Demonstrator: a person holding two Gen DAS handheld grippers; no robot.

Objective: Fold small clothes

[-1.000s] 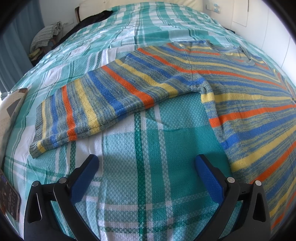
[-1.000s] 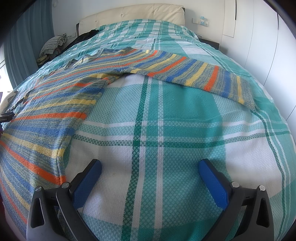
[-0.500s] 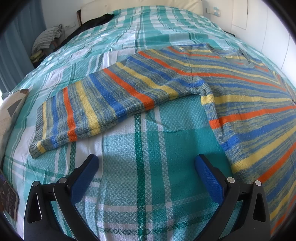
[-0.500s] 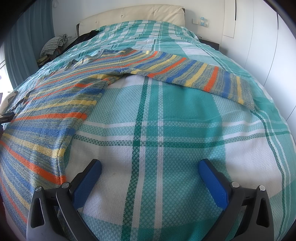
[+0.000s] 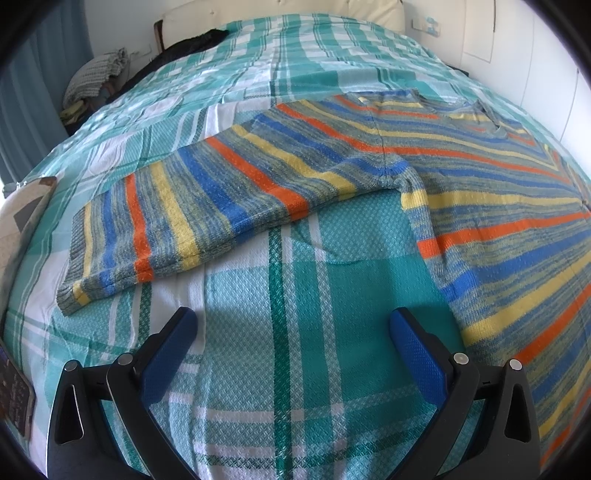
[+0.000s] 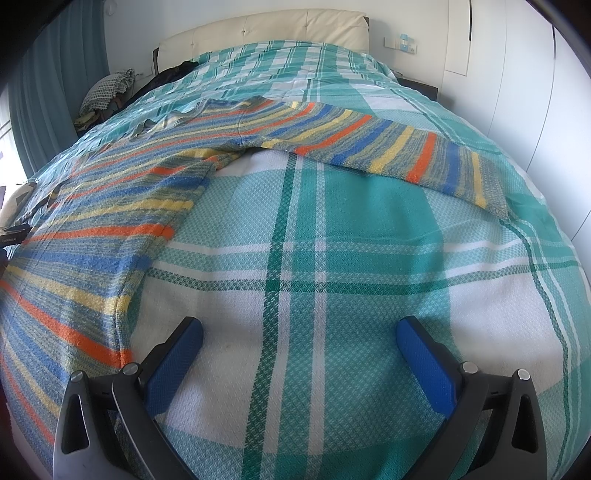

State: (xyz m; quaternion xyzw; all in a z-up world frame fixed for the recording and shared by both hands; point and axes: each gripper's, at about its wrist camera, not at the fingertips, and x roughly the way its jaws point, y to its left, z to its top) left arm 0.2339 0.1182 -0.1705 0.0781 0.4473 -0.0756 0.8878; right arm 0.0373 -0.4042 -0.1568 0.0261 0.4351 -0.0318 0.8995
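A striped knit sweater (image 5: 498, 206) in blue, orange, yellow and grey lies flat on the plaid bedspread. In the left wrist view one sleeve (image 5: 192, 210) stretches left, its cuff near the bed's left side. My left gripper (image 5: 291, 325) hovers open over bare bedspread just below that sleeve, holding nothing. In the right wrist view the sweater body (image 6: 92, 236) fills the left and the other sleeve (image 6: 399, 151) runs to the right. My right gripper (image 6: 299, 332) is open over the bedspread beside the sweater's hem edge, its blue pads empty.
The bed (image 6: 369, 258) has a teal, green and white plaid cover and a cream headboard (image 6: 266, 29). Dark clothes (image 5: 192, 44) and a checked bundle (image 5: 96, 74) lie at the far left. White wardrobe doors (image 6: 535, 92) stand on the right.
The left wrist view has shifted slightly, so the sweater sits a little lower in frame. The right wrist view is unchanged. Both grippers stay open.
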